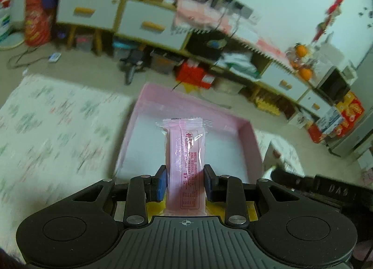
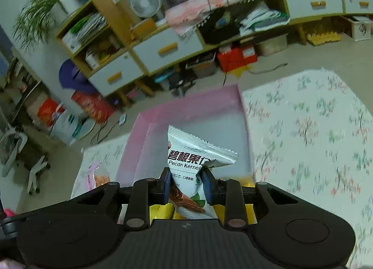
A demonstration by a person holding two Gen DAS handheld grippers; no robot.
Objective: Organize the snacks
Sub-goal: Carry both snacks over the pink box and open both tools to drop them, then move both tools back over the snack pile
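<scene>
Item 1, left gripper (image 1: 185,184): clenched on a pink bar (image 1: 185,164), which is standing up from the jaws at the centre of the left view, its sealed top edge reaching toward the middle of the frame. Behind and below it the pink tray (image 1: 253,143) is filling the centre, white floor bare in this view.

Item 2, right gripper (image 2: 187,184): grasping a white pecan pack (image 2: 198,152) by its lower half, the pack tilting toward the right of the frame and creased at the right pad. The tray (image 2: 244,115) is lying ahead at centre, on a floral cloth (image 2: 314,140).

Item 3: an orange snack bag (image 2: 98,175) is waiting at lower left of the right view, outside the tray (contents unclear).

Handling note: both packets are likely heading into the tray. Lowering each close to the floor before letting go, and setting them side by side in separate spots, should be keeping them flat and sorted; the pecan pack's slanted hold suggests it may be tipping on release.
</scene>
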